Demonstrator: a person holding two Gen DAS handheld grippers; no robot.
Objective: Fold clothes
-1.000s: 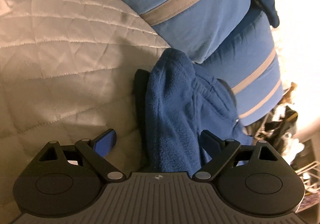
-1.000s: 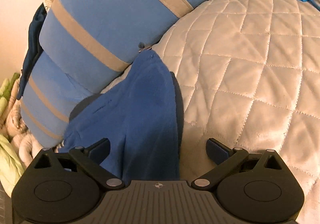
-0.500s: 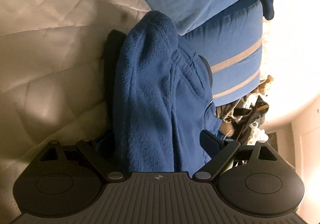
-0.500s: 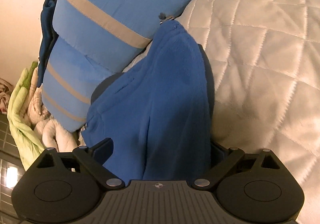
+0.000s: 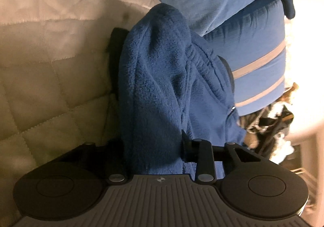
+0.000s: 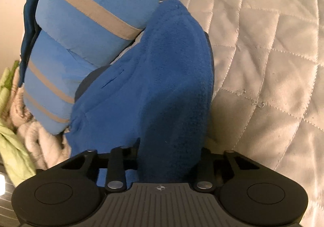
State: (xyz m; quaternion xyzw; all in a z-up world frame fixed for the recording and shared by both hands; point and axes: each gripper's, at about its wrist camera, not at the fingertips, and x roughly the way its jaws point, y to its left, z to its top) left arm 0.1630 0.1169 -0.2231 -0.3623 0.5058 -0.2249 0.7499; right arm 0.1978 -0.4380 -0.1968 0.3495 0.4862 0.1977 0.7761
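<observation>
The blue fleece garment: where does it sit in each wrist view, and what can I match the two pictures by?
Left wrist view: blue fleece garment fills the centre, running down into the left gripper.
Right wrist view: it fills the centre, running down into the right gripper.
Shared landmark: the striped blue pillows, upper right in the left view, upper left in the right.

- Warm, dim indoor light; wall (image 5: 303, 48) overexposed at right of left view.
- Fleece (image 6: 172, 85) casts dark shadow on quilt (image 6: 263, 65).
- Strong fisheye curvature; edges soft.
</observation>
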